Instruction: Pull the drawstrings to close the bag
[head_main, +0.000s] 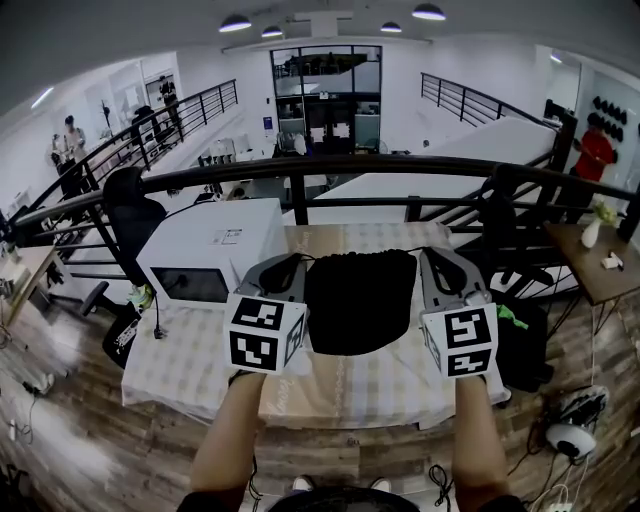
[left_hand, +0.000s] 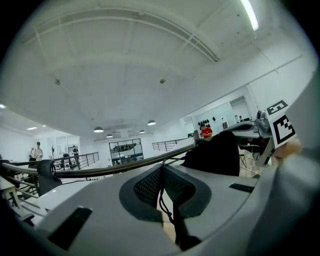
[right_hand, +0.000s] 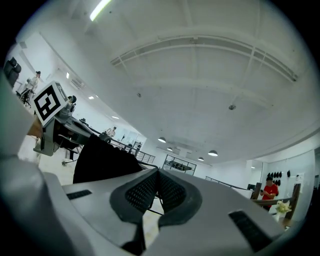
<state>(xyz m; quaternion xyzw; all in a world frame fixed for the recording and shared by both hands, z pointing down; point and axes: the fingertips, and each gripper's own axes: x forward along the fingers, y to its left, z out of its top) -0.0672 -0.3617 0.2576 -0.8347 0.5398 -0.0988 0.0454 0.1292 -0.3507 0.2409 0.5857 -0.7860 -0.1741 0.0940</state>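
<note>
A black drawstring bag (head_main: 360, 300) hangs in the air between my two grippers, above the table. My left gripper (head_main: 290, 265) is at the bag's upper left corner, and in the left gripper view the left gripper (left_hand: 161, 172) is shut on a thin black drawstring (left_hand: 164, 202). My right gripper (head_main: 430, 262) is at the upper right corner. Seen from its own camera, the right gripper (right_hand: 157, 176) is shut on the other drawstring (right_hand: 156, 206). The bag (left_hand: 215, 155) shows as a dark mass beside each pair of jaws, and so does the bag (right_hand: 102, 160) in the right gripper view. Its mouth looks gathered.
Below lies a table (head_main: 190, 365) with a checked cloth. A white box-like appliance (head_main: 215, 250) stands at its far left. Behind it runs a black railing (head_main: 350, 170), with a black chair (head_main: 130, 215) at left. A small wooden side table (head_main: 590, 270) is at right.
</note>
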